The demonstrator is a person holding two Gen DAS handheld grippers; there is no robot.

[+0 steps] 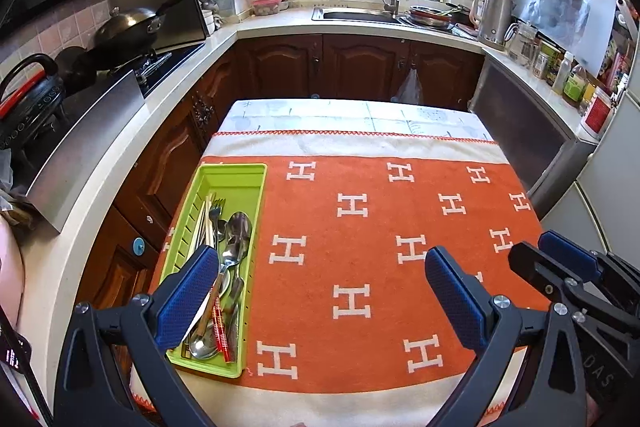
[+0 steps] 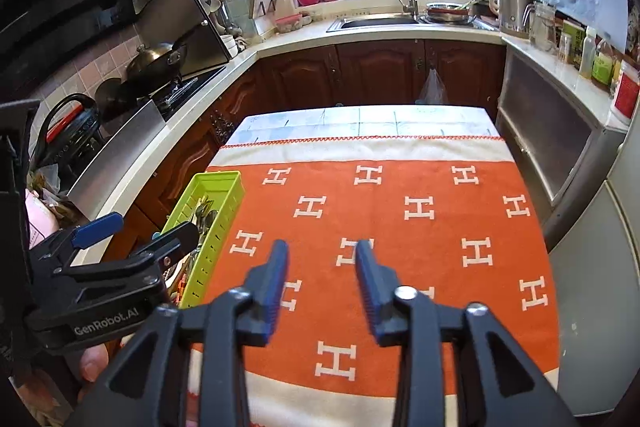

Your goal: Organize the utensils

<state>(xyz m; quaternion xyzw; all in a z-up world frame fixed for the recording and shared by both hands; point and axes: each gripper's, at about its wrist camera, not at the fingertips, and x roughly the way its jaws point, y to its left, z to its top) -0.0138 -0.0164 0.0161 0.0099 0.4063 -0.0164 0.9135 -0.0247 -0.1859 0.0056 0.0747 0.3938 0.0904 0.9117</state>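
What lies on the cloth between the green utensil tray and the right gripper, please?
Nothing: in the right wrist view, only bare orange cloth with white H marks stretches from the green utensil tray to the open right gripper.

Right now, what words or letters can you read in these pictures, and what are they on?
"GenRobot.AI": on the side of the left gripper.
"H": repeated in white on the orange cloth.
"DAS": partial letters on the right gripper body.
Labels on the bottles and jars on the counter: too small and blurred to read.
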